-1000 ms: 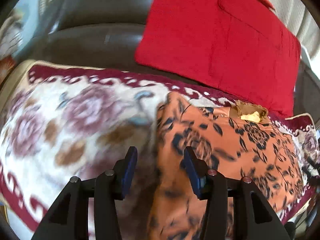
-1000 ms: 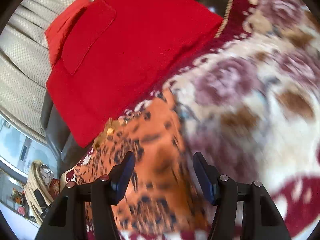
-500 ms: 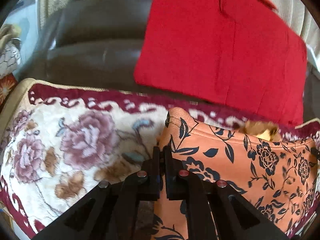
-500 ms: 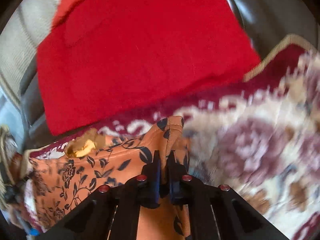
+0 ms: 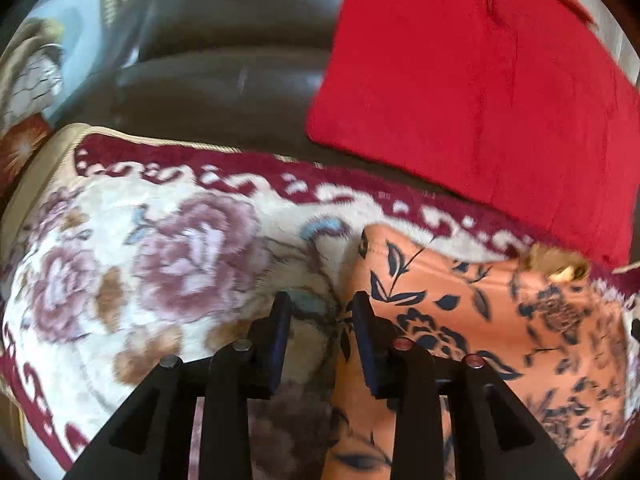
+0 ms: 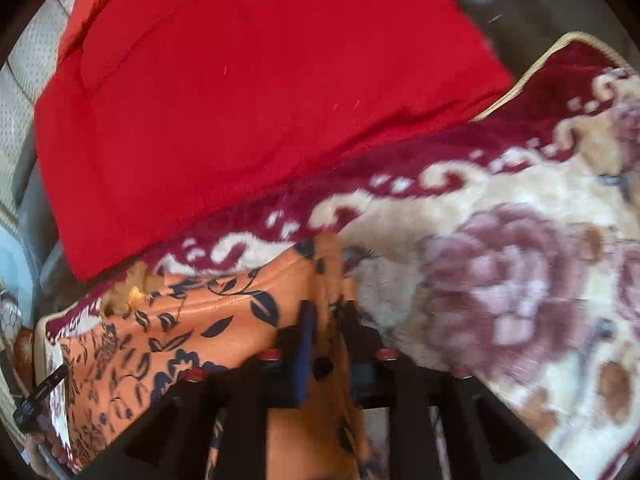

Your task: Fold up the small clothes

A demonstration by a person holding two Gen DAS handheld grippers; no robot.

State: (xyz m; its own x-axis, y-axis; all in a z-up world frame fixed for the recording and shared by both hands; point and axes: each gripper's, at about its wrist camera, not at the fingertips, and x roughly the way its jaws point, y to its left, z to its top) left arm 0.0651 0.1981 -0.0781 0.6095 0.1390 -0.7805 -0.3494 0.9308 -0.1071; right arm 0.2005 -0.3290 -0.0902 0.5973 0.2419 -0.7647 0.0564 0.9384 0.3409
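Half a second back both grippers were pinched shut on the orange cloth's edge. Now the left gripper has let go, jaws apart, straddling that edge. The right gripper is blurry, parted a bit, fabric between. Cloth lies on the floral blanket, red cushion behind.

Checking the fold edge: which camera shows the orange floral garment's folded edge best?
The left wrist view: the orange floral garment lies flat and its edge reads clearly. The right wrist view shows the cloth bunched and blurred between the right gripper fingers.
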